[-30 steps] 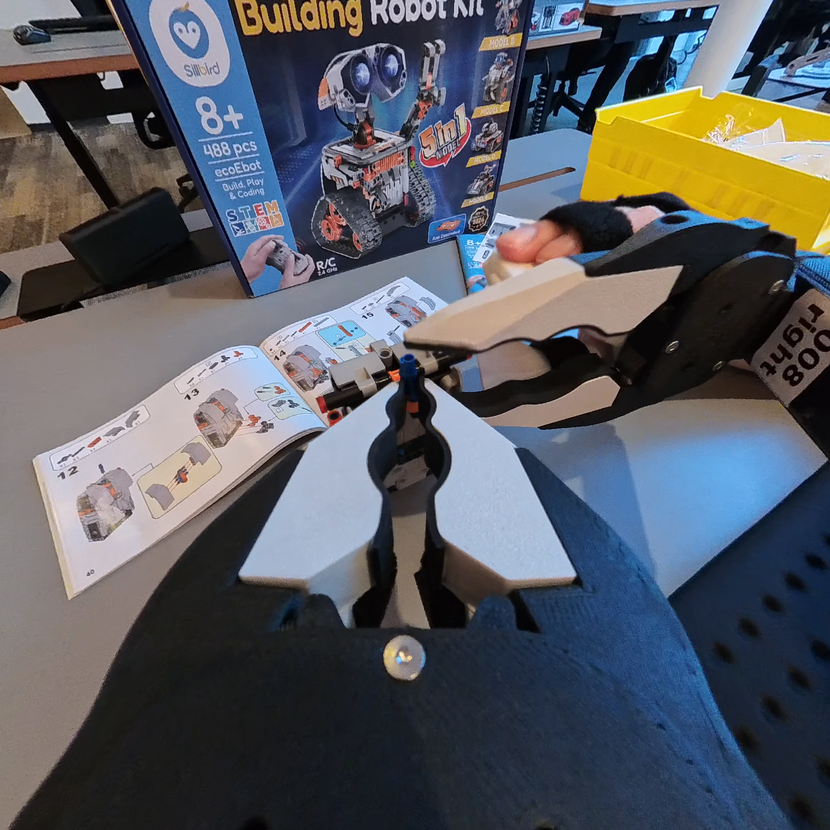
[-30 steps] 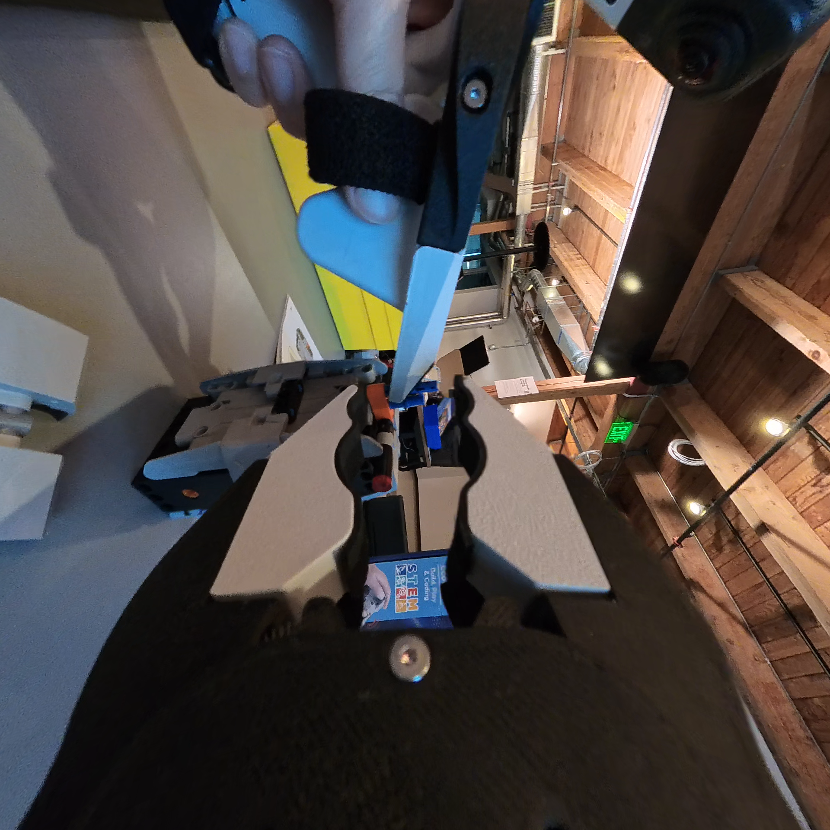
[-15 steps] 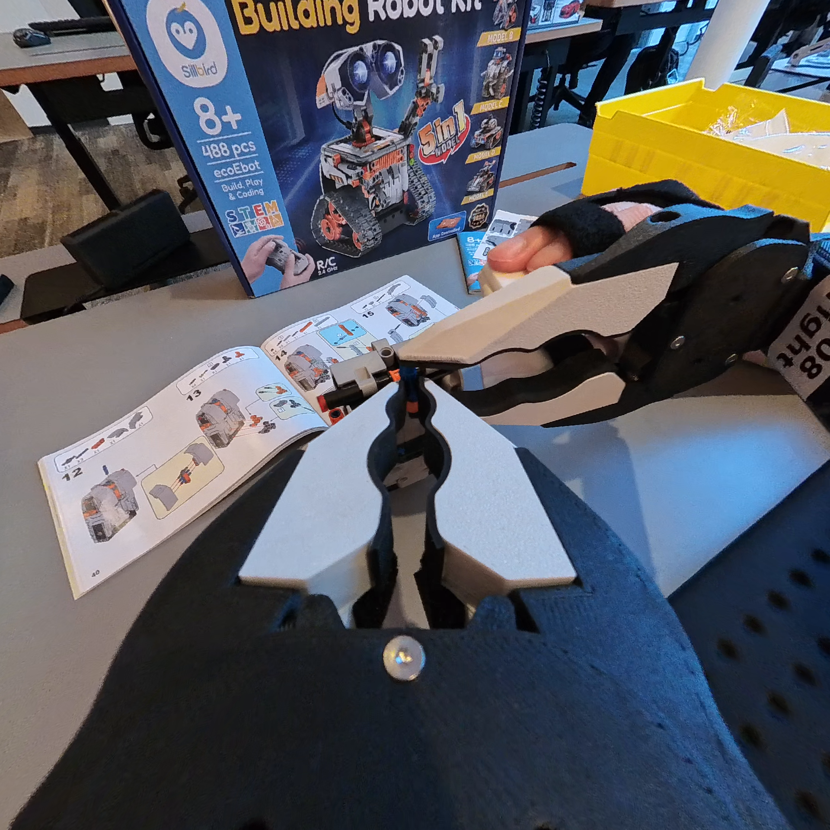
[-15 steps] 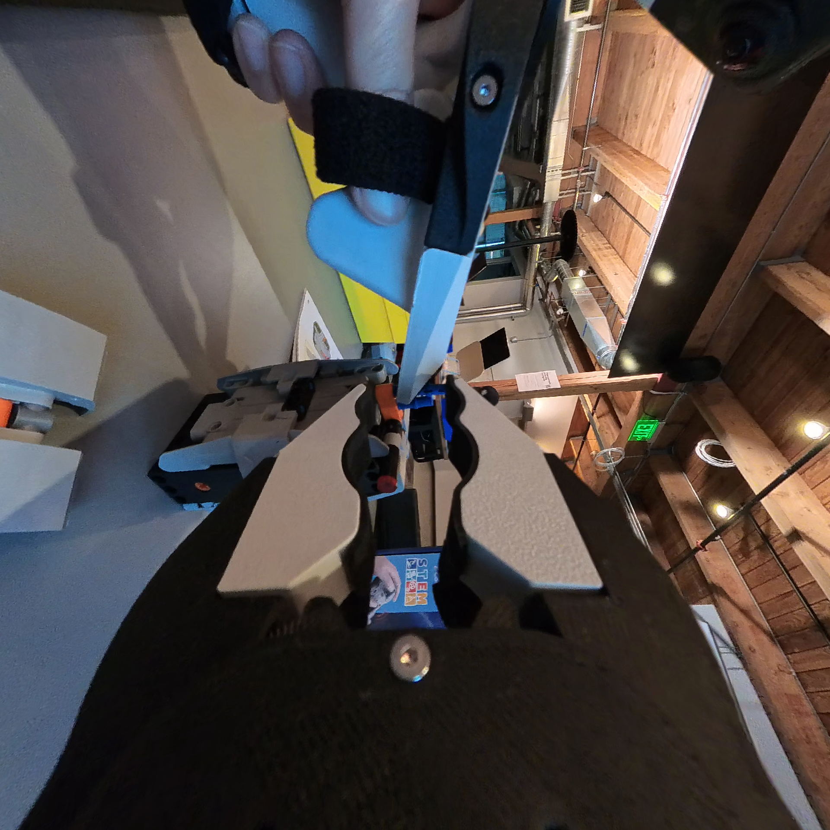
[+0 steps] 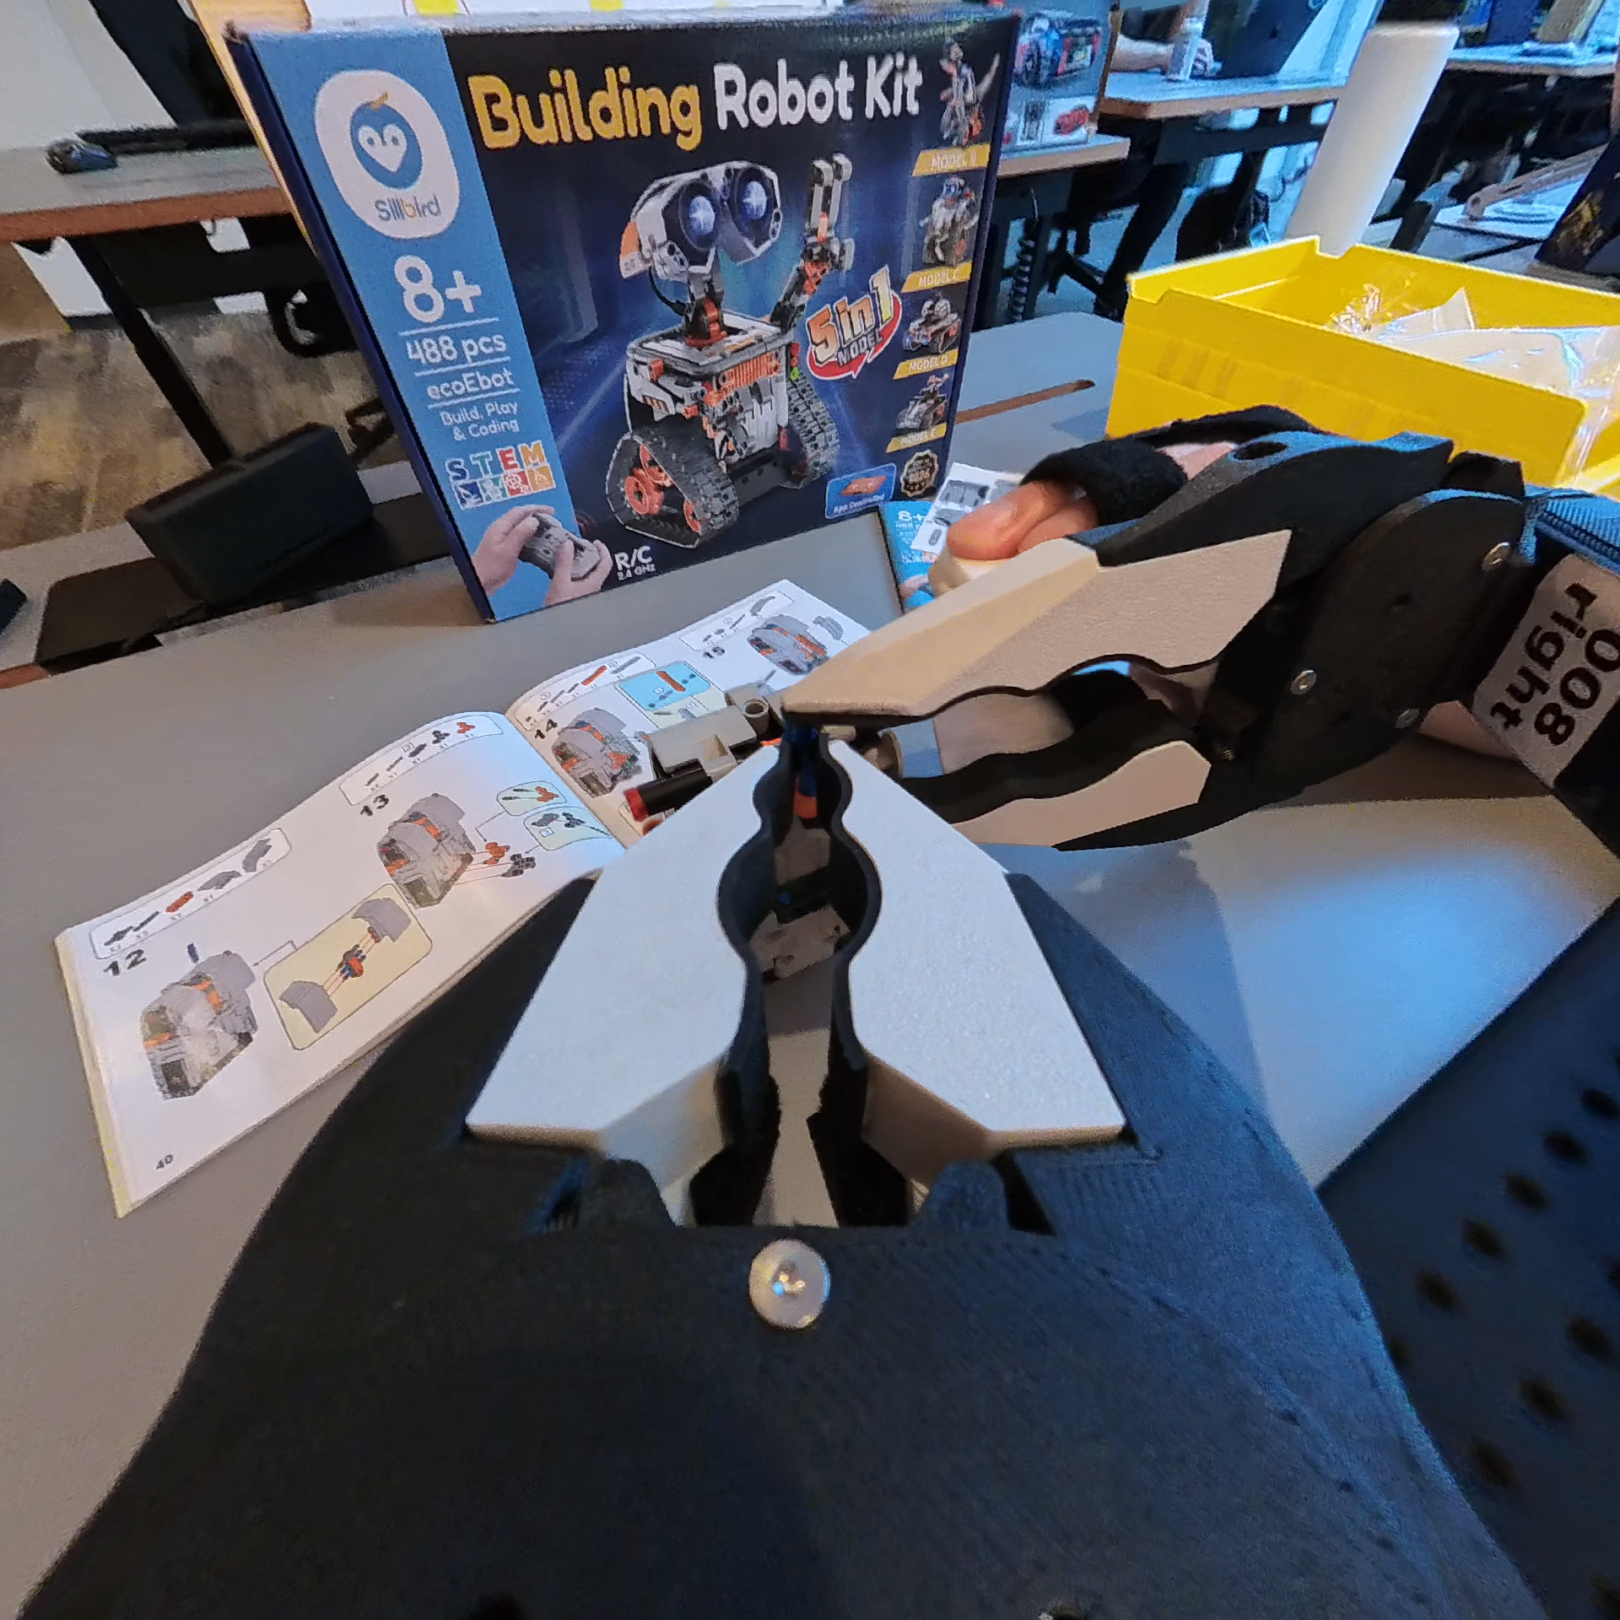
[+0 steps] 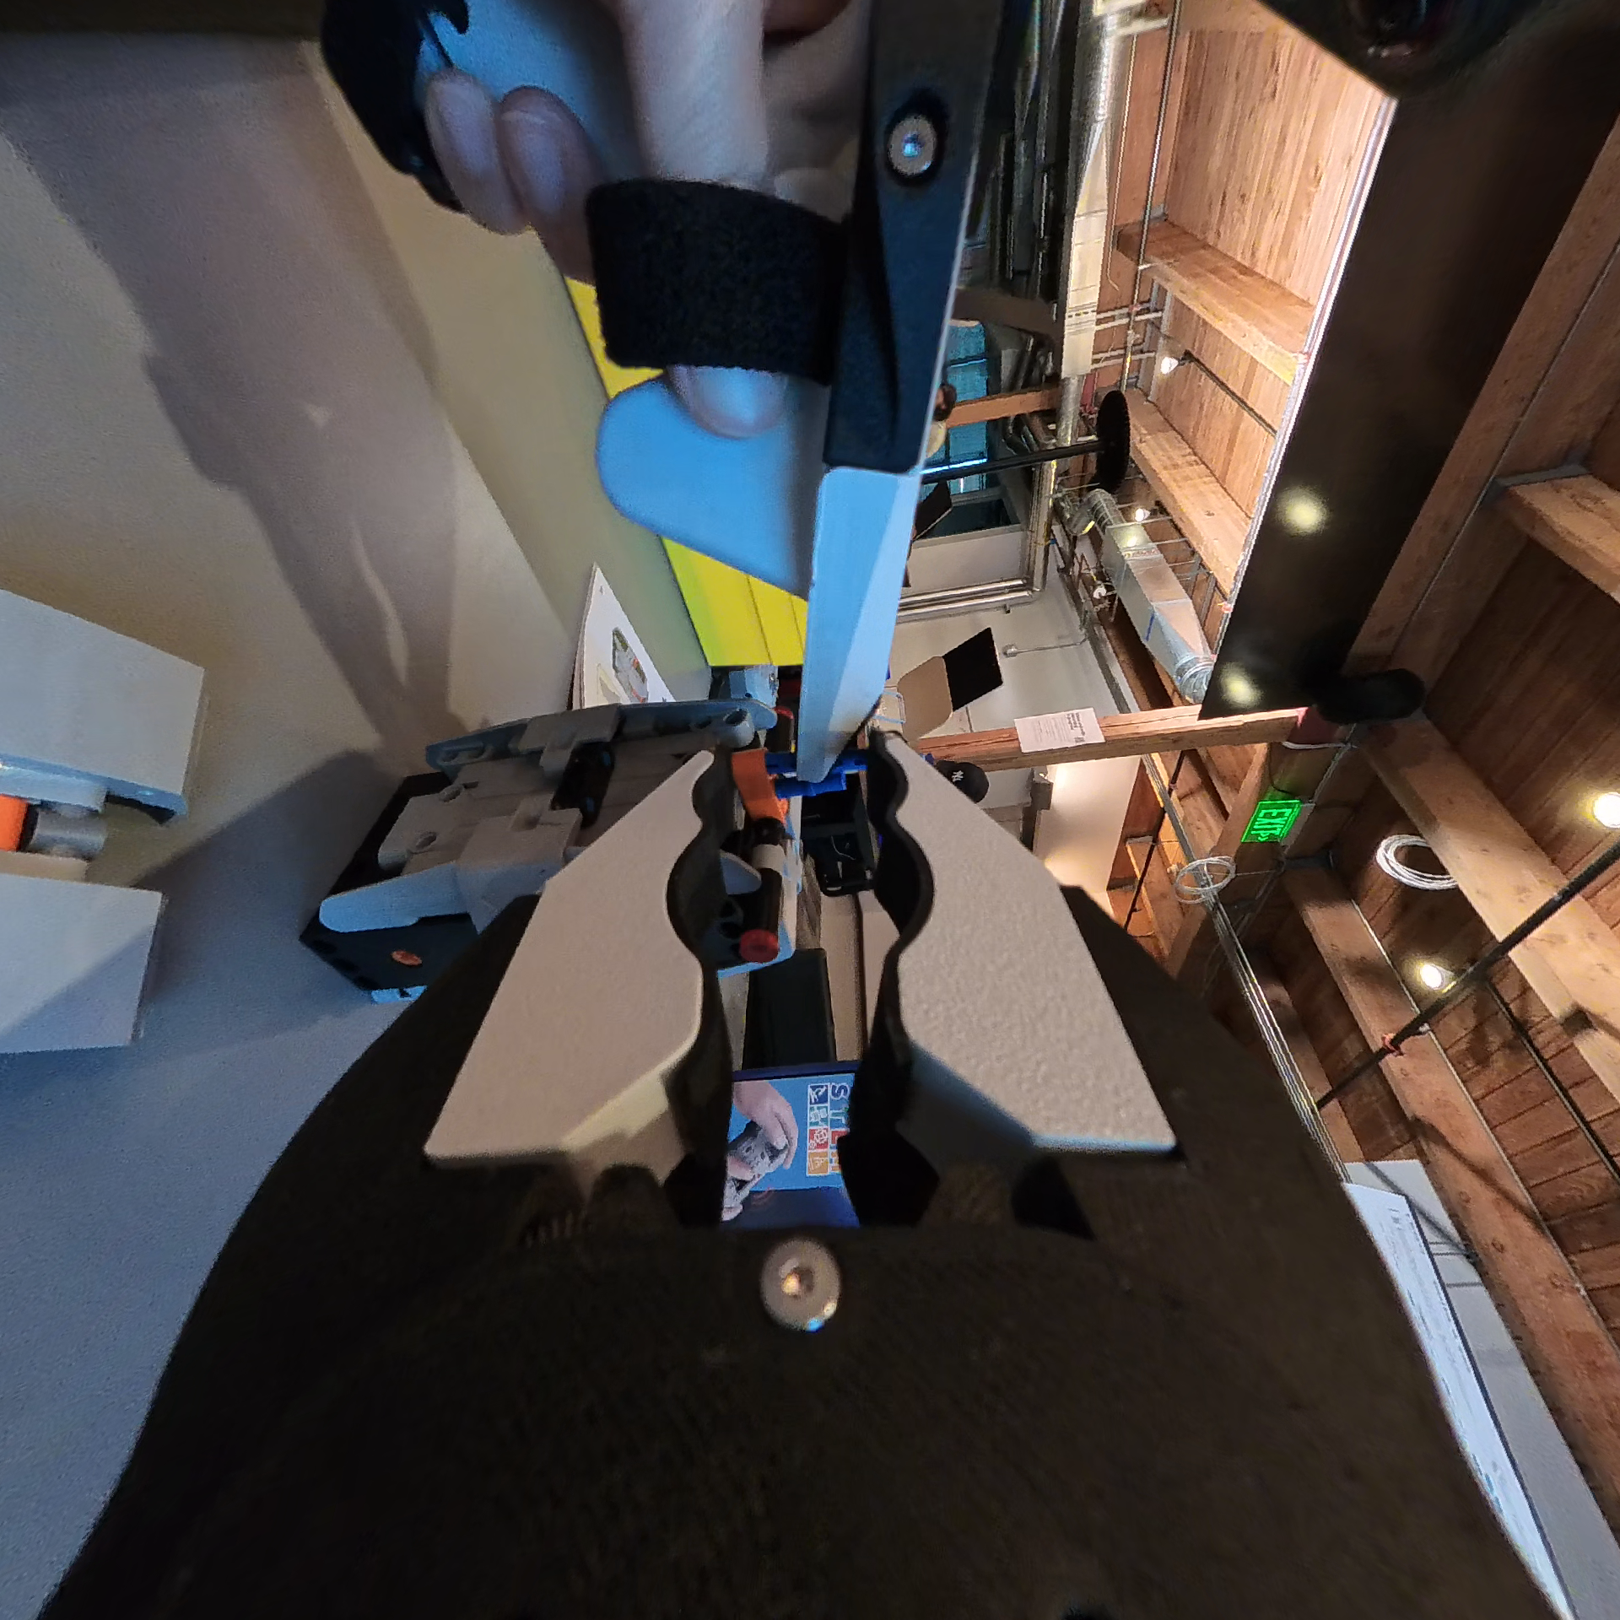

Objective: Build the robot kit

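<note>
My left gripper (image 5: 799, 764) is shut on a small blue and orange pin (image 5: 798, 771), held upright at its fingertips. My right gripper (image 5: 833, 741) comes in from the right, turned on its side, and is shut on a grey brick assembly (image 5: 701, 745) with a red-tipped black axle, held just above the open booklet. The pin's top meets the assembly under the right gripper's upper finger. In the right wrist view my right gripper (image 6: 793, 771) has the assembly (image 6: 526, 815) between and to the left of its fingers. The left gripper (image 6: 824, 754) reaches down to the blue pin (image 6: 785, 783).
An open instruction booklet (image 5: 307, 903) lies on the grey table (image 5: 1315, 947). The robot kit box (image 5: 614, 307) stands behind it. A yellow bin (image 5: 1315, 368) with plastic bags is at the back right. A black perforated panel (image 5: 1534, 1227) lies at the right edge. Both grippers' tips are close together, under 4 cm apart.
The right gripper with the assembly has come down and closer to the left gripper's tip, covering the pin's top. The right jaws have narrowed a little.
</note>
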The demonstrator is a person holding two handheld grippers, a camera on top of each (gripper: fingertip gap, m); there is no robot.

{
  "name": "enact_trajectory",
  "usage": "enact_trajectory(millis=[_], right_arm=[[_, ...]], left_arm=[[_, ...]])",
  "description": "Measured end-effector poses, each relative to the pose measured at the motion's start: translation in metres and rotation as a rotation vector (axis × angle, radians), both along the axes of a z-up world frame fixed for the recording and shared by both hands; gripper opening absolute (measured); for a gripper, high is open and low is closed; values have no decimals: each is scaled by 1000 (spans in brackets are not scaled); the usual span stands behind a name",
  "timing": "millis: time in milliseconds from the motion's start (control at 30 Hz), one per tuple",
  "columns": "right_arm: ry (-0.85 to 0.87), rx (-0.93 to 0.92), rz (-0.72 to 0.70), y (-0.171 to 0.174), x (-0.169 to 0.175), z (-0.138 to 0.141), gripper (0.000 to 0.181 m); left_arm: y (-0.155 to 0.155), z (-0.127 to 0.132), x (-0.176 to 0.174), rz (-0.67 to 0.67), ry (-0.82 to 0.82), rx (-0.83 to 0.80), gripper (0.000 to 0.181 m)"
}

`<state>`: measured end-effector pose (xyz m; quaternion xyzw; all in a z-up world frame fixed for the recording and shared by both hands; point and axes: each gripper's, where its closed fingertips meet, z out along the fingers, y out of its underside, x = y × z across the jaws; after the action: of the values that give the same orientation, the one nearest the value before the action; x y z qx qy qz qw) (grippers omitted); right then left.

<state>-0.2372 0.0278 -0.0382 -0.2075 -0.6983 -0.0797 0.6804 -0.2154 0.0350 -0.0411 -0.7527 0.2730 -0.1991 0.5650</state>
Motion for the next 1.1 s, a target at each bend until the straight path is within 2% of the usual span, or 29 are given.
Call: enact_trajectory(millis=[167, 400, 1100], right_arm=[[0, 6, -12, 0, 0, 0, 30], [2, 62, -33, 1, -1, 0, 30], [-8, 35, -37, 1, 0, -1, 29]], left_arm=[[0, 0, 0, 9, -68, 36, 2], [1, 1, -2, 35, -69, 101, 2], [1, 1, -1, 41, -113, 175, 2]])
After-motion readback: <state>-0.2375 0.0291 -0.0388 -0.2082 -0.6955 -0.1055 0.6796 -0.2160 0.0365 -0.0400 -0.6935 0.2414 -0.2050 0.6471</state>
